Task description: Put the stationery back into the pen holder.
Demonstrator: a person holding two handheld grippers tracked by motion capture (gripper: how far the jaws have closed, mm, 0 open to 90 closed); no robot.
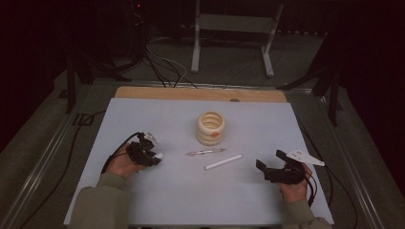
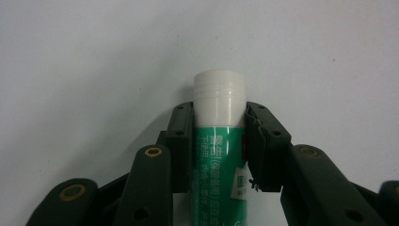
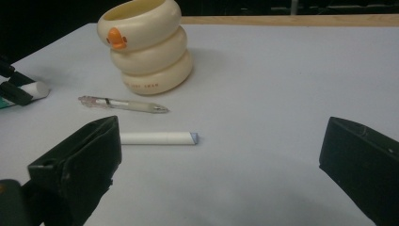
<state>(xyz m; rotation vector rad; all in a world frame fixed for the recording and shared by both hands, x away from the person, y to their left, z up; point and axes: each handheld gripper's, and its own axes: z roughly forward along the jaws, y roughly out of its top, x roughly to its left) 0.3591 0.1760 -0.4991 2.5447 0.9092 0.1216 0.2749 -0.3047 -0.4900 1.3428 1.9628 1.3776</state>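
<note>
Near the table's (image 1: 181,200) left edge, the left gripper (image 2: 220,110) clamps a green glue stick (image 2: 219,136) by its body. The right gripper (image 3: 221,155) rests near the right edge, jaws wide apart.

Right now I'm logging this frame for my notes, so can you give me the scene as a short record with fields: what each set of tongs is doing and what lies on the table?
left tongs: shut on the glue stick, white cap pointing forward
right tongs: open, nothing between the jaws
holder: cream ringed duck cup, upright, mid-table
pen: clear, lying flat in front of the holder
white stick: lying flat, nearer the person than the pen
table: pale blue sheet
</note>
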